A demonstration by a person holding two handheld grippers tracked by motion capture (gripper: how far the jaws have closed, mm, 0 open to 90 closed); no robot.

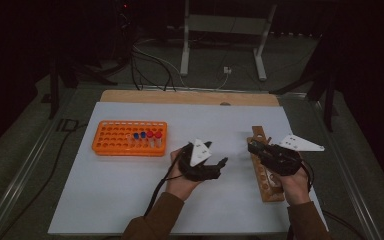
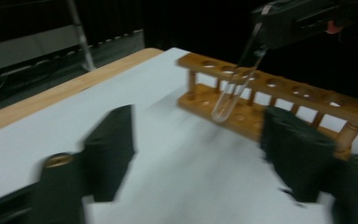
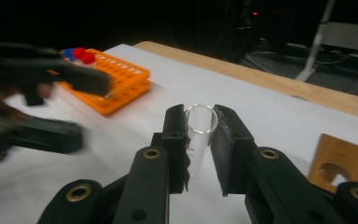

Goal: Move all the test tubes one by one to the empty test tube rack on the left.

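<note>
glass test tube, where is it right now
The glass test tube is clamped between the jaws of the right gripper, held tilted just above the wooden rack at the right side of the table, its rounded bottom near the rack's holes.

Clear glass test tube [image 3: 198, 135], empty and uncapped, tilted above the wooden rack [image 2: 279, 100], held near its rim

High view sits above the person's side, looking forward and down over the whole table [image 1: 130, 210]. Each gripper view rides low behind its own jaws; both catch the wooden rack [image 2: 279, 88] ahead.
</note>
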